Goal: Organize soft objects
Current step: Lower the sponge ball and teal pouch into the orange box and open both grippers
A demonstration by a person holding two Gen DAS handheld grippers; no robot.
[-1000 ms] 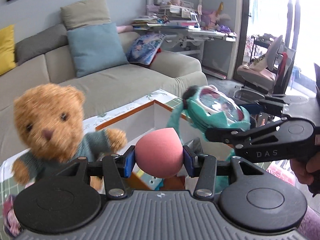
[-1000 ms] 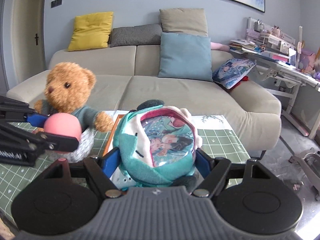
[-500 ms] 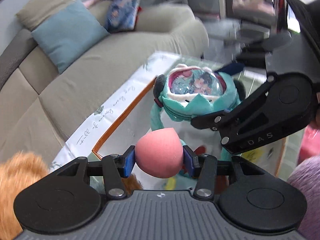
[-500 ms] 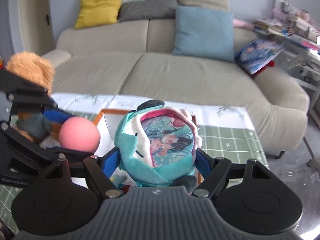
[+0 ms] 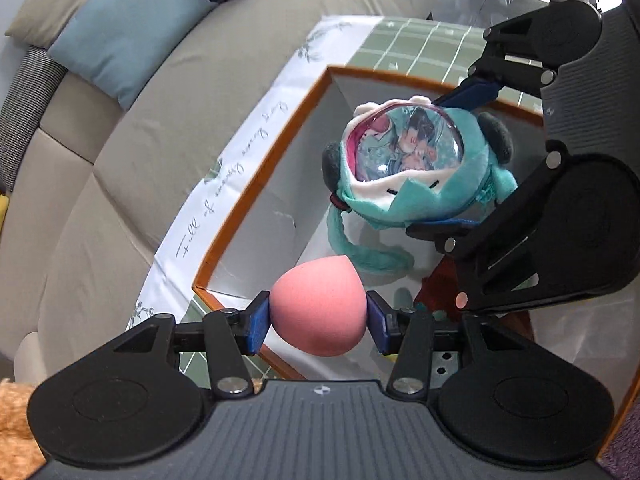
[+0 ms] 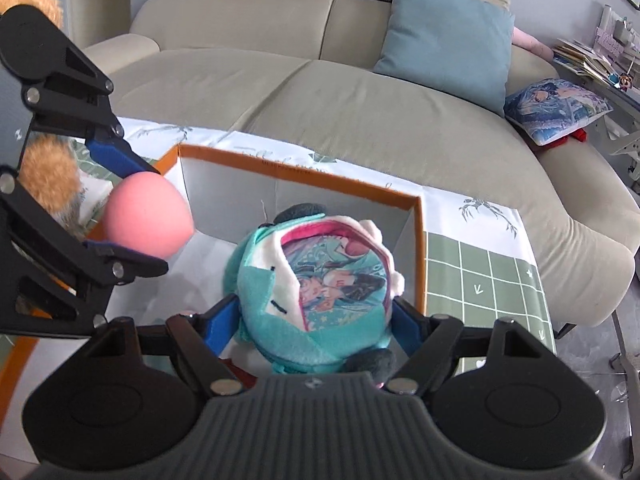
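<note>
In the left wrist view, a pink egg-shaped sponge (image 5: 319,306) is pinched between the blue pads (image 5: 257,323) of the left gripper (image 5: 319,322), and it is held over the near edge of an orange-rimmed white box (image 5: 256,184). Towards 1 o'clock from the sponge, a teal plush pouch (image 5: 412,164) (a printed picture is set behind its clear round window) is clamped by the right gripper (image 5: 460,160), which enters from 3 o'clock; the pouch is held above the box's white floor. A beige sofa (image 5: 120,168) with a blue cushion (image 5: 128,44) is seen from 9 to 12 o'clock. In the right wrist view, the teal plush pouch (image 6: 316,296) is squeezed between the right gripper (image 6: 316,320) fingers, low inside the orange-rimmed white box (image 6: 418,248), though contact with the floor cannot be told. At 9 o'clock the left gripper (image 6: 136,216) is seen closed on the pink egg-shaped sponge (image 6: 148,216), over the box's left wall. Brown teddy fur (image 6: 48,176) is glimpsed behind that gripper. The box is set on a green gridded mat (image 6: 496,280), with the beige sofa (image 6: 360,100) beyond.
</note>
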